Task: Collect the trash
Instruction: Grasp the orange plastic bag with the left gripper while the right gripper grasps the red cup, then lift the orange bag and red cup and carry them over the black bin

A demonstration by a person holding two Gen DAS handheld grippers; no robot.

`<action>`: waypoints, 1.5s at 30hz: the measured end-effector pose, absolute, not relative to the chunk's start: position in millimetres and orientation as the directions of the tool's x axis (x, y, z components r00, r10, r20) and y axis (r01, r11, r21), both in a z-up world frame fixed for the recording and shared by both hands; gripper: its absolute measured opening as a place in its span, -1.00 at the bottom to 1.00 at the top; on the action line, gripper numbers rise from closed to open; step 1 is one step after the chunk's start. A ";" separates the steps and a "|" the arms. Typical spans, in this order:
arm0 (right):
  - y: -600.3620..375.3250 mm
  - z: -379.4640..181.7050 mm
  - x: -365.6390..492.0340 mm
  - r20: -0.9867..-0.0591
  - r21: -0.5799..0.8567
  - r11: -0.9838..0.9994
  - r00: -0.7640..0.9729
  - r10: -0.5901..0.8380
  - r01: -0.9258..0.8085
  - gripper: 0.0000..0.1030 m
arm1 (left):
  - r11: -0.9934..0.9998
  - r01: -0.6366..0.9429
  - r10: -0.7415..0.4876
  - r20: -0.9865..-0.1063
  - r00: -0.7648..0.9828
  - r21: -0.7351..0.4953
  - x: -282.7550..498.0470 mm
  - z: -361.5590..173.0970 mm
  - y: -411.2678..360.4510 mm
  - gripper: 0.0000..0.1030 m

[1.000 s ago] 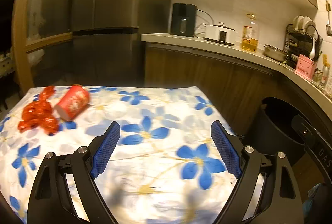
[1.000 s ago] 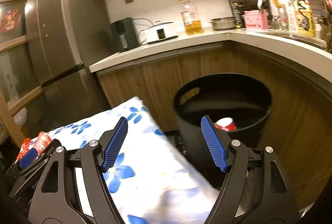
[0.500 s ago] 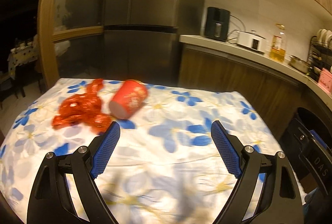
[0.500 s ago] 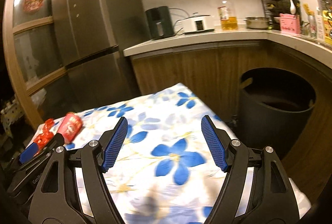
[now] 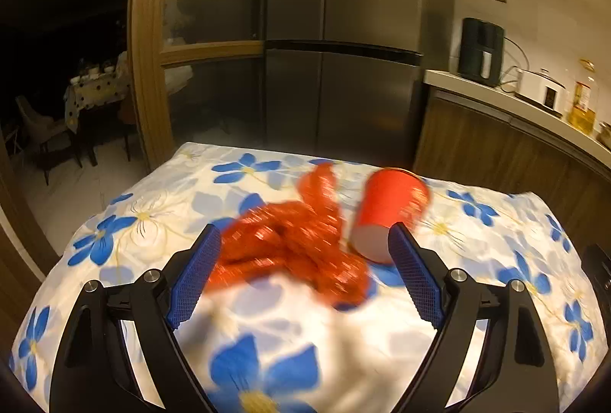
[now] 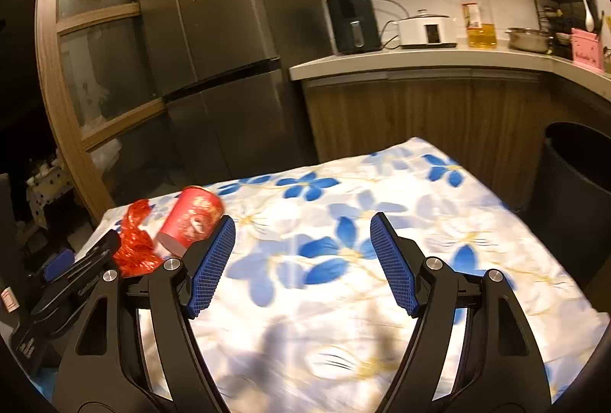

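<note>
A crumpled red wrapper (image 5: 290,248) and a red paper cup (image 5: 385,214) lying on its side are seen touching each other on the tabletop (image 5: 496,241), which is covered with a blue-flowered cloth. The left gripper (image 5: 301,275) is held with jaws wide and empty, the wrapper framed just beyond them. The right gripper (image 6: 301,264) is likewise spread wide, nothing gripped, over bare cloth. A dark bin (image 6: 573,176) is visible beside the tabletop.

Home kitchen: tall fridge (image 6: 214,42) left of centre, counter (image 6: 420,59) upper right with rice cooker (image 6: 425,29), oil bottle (image 6: 479,17), dish rack (image 6: 561,4).
</note>
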State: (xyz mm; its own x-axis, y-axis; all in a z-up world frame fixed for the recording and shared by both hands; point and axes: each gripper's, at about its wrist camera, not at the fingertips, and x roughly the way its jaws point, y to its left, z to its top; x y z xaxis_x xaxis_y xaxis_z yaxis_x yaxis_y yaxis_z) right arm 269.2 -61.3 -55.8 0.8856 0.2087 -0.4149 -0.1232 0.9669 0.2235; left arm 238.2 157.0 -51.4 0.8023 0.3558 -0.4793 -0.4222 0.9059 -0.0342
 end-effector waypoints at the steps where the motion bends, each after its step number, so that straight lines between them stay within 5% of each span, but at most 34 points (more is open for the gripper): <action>1: -54.9 -56.1 273.2 -0.418 0.226 0.965 0.882 0.217 -0.130 0.40 | 0.906 -0.422 0.352 -0.489 0.798 -0.037 243.7 -52.7 163.9 0.66; 10: 0.4 -65.8 303.6 -0.454 0.224 0.955 0.846 0.281 -0.197 0.40 | 0.911 -0.401 0.268 -0.597 0.757 -0.100 275.5 -76.6 200.8 0.54; 14: 21.9 -72.0 318.1 -0.478 0.235 0.948 0.823 0.306 -0.216 0.41 | 0.919 -0.369 0.210 -0.620 0.756 -0.138 279.9 -86.0 205.2 0.13; 17: 38.3 -75.6 328.5 -0.492 0.245 0.942 0.808 0.324 -0.229 0.47 | 0.933 -0.332 0.180 -0.622 0.762 -0.136 282.0 -89.2 200.4 -0.46; 26: 73.1 -88.9 363.2 -0.545 0.234 0.942 0.770 0.331 -0.240 0.50 | 0.886 -0.381 0.164 -0.590 0.791 -0.264 260.8 -90.7 223.6 -0.59; 37: 95.4 -102.7 387.5 -0.596 0.253 0.942 0.732 0.331 -0.219 0.50 | 0.882 -0.384 0.162 -0.588 0.792 -0.273 263.0 -91.3 223.6 -0.59; 45: 93.6 -104.4 388.1 -0.601 0.253 0.945 0.732 0.321 -0.206 0.24 | 0.885 -0.383 0.164 -0.591 0.790 -0.267 264.0 -91.4 224.4 -0.59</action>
